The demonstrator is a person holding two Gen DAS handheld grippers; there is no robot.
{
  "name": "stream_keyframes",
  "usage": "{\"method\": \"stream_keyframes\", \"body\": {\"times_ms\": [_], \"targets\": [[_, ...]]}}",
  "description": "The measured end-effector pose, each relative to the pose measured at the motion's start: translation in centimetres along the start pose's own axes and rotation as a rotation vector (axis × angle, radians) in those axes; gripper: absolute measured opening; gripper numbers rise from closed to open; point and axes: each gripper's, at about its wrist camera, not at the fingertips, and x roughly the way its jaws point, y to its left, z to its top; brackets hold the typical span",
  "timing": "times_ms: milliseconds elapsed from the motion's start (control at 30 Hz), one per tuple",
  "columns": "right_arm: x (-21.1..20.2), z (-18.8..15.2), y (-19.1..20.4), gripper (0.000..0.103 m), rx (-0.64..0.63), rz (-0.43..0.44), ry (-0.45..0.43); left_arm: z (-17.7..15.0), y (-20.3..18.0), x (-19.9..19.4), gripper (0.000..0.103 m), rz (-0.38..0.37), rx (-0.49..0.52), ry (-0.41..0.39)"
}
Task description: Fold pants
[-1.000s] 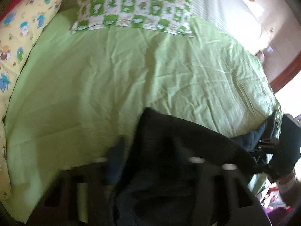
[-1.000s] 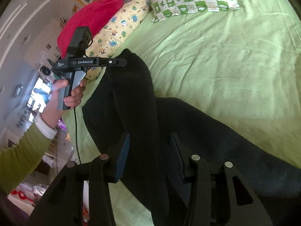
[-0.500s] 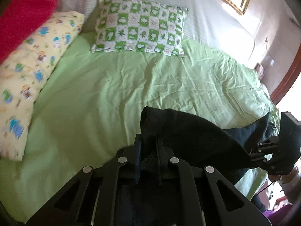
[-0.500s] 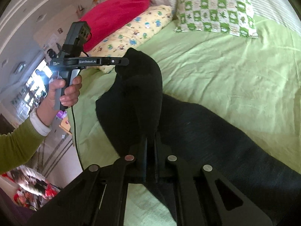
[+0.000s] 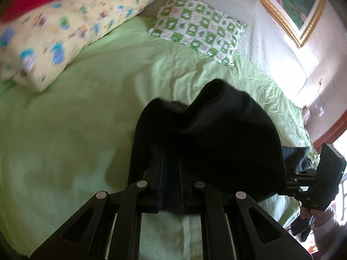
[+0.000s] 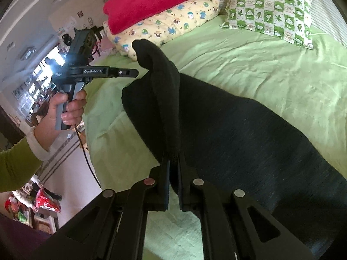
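Note:
The black pants (image 6: 227, 130) lie across a green bed sheet (image 6: 249, 65), one end lifted off the bed. My left gripper (image 5: 171, 162) is shut on an edge of the pants (image 5: 216, 134) and holds it raised; it also shows in the right wrist view (image 6: 132, 72), gripping the lifted corner. My right gripper (image 6: 173, 162) is shut on another part of the same raised edge. The right gripper's body shows in the left wrist view (image 5: 308, 184) at the far right.
A green checked pillow (image 6: 269, 10), a yellow patterned pillow (image 6: 164, 28) and a red blanket (image 6: 149, 0) lie at the head of the bed. A framed picture (image 5: 288, 6) hangs on the wall. The bed's left edge (image 6: 95, 130) drops to the floor.
Both grippers went from open to shut on the pants' edge, then lifted it up off the bed and toward the pillows.

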Motion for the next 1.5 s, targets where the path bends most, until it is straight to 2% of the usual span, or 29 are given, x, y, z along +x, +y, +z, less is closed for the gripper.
{"method": "stream_keyframes", "body": {"times_ms": [133, 167, 233, 300, 467, 667, 800, 933, 1033, 1167, 1300, 1333, 1400, 1433, 1500], "targets": [[0.4, -0.7, 0.7, 0.007, -0.020, 0.004, 0.015, -1.5, 0.6, -1.4, 0.009, -0.035, -0.081, -0.020], [0.5, -0.8, 0.8, 0.007, -0.026, 0.002, 0.021, -1.6, 0.5, -1.7, 0.013, -0.041, -0.095, -0.027], [0.9, -1.2, 1.0, 0.011, -0.032, 0.006, 0.033, -2.0, 0.3, -2.4, 0.032, -0.068, -0.134, -0.035], [0.9, -1.3, 0.8, 0.012, -0.010, 0.017, 0.035, -2.4, -0.2, -3.3, 0.064, -0.080, -0.160, -0.064], [-0.1, -1.4, 0.9, 0.019, 0.023, 0.061, -0.008, -2.7, -1.5, -3.7, 0.070, -0.116, -0.193, -0.087], [-1.5, -0.5, -0.2, 0.021, 0.076, 0.048, -0.070, -2.8, -0.5, -1.8, 0.070, -0.008, -0.256, -0.051], [-2.5, 0.3, -3.9, 0.029, 0.196, 0.006, -0.111, -3.3, 0.9, -1.0, 0.070, 0.041, -0.309, -0.039], [-2.3, 1.9, -8.1, 0.031, 0.301, -0.049, -0.102, -3.8, 2.0, 0.1, 0.070, 0.043, -0.347, -0.019], [-1.4, 3.5, -10.2, 0.031, 0.338, -0.017, -0.103, -3.5, 2.3, 0.7, 0.070, 0.031, -0.354, -0.022], [1.7, 6.3, -12.4, 0.032, 0.350, 0.008, -0.045, -2.4, 2.3, 2.0, 0.068, 0.018, -0.350, -0.021], [5.8, 7.1, -14.0, 0.033, 0.379, 0.035, 0.086, -2.3, 2.4, 3.1, 0.066, 0.012, -0.353, -0.034], [6.5, 6.9, -13.9, 0.033, 0.378, 0.076, 0.106, -2.2, 2.3, 3.1, 0.063, 0.013, -0.348, -0.043], [6.6, 6.8, -13.1, 0.029, 0.336, 0.099, 0.110, -2.4, 2.1, 3.1, 0.026, -0.011, -0.338, -0.045], [6.4, 6.8, -12.6, 0.019, 0.312, 0.093, 0.115, -2.4, 1.8, 2.8, 0.025, -0.029, -0.347, -0.047], [5.4, 6.8, -11.4, 0.017, 0.274, 0.069, 0.086, -2.4, 0.7, 0.6, 0.023, -0.029, -0.315, -0.102]]}}
